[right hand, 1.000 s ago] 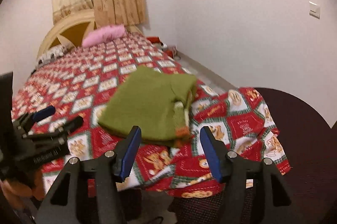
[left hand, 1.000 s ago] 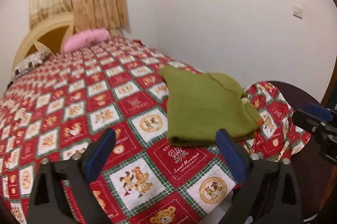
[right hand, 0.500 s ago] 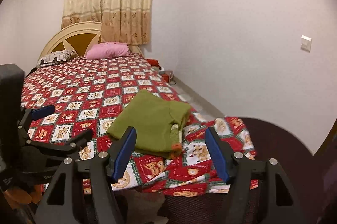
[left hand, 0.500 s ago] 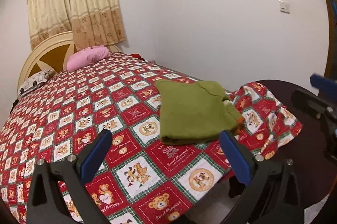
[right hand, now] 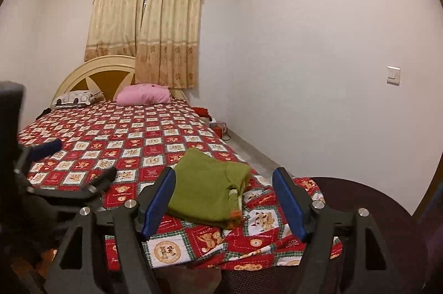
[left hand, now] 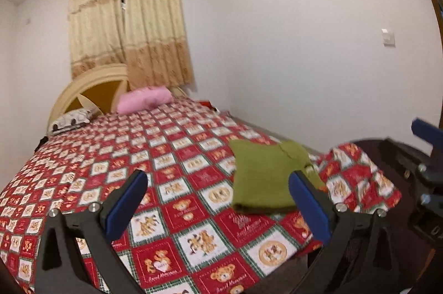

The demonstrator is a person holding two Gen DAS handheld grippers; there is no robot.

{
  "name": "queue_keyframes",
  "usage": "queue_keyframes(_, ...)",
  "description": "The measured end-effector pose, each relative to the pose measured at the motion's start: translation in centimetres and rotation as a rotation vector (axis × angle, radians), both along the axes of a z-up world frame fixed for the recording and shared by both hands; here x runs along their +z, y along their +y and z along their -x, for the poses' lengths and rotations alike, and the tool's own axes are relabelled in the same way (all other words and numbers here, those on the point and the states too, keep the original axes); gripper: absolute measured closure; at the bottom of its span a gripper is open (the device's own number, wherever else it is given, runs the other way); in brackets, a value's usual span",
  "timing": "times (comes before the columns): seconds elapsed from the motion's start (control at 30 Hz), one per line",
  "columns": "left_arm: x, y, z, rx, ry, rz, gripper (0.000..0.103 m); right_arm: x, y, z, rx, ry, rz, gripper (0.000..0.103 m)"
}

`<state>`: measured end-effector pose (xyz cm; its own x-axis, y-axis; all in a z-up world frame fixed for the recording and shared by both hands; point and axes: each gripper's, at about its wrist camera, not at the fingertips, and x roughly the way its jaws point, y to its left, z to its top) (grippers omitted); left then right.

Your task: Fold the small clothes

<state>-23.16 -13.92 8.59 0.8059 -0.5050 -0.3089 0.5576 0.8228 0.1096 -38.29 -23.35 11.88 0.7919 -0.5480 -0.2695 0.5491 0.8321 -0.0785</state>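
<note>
Currently both tools held off the bed, neither touching cloth. Left tool: blue-padded fingers spread wide apart, nothing between them, aimed over the bear-print bedspread. Right tool: fingers likewise wide apart, gripping nothing; one pad lines up with the near left edge of the garment in that view, contact not evident. Green garment lies folded into a flat rectangle near the foot corner of the bed on the wall side, a small orange trim visible at its near right corner. Bedspread edge drapes off the foot of the bed beside a dark round surface. Pink pillow and patterned pillow at the headboard, well apart from the garment. Curtains behind; wall switch on the right wall.
</note>
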Motion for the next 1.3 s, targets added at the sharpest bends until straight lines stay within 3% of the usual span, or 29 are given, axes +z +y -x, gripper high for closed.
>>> queue_keyframes(0.13, 0.8, 0.8, 0.4, 0.006, -0.026, 0.052, 0.0, 0.4, -0.3, 0.6, -0.012, -0.019, -0.016, 0.03)
queue_keyframes(0.33, 1.1, 0.8, 0.7, 0.018, -0.034, 0.068, 0.0, 0.6, -0.7, 1.4, -0.024, -0.037, -0.023, 0.029)
queue_keyframes(1.3, 0.6, 0.4, 1.1, 0.022, -0.03, 0.051, 0.0, 0.3, -0.9, 1.1, -0.013, -0.032, -0.029, 0.029)
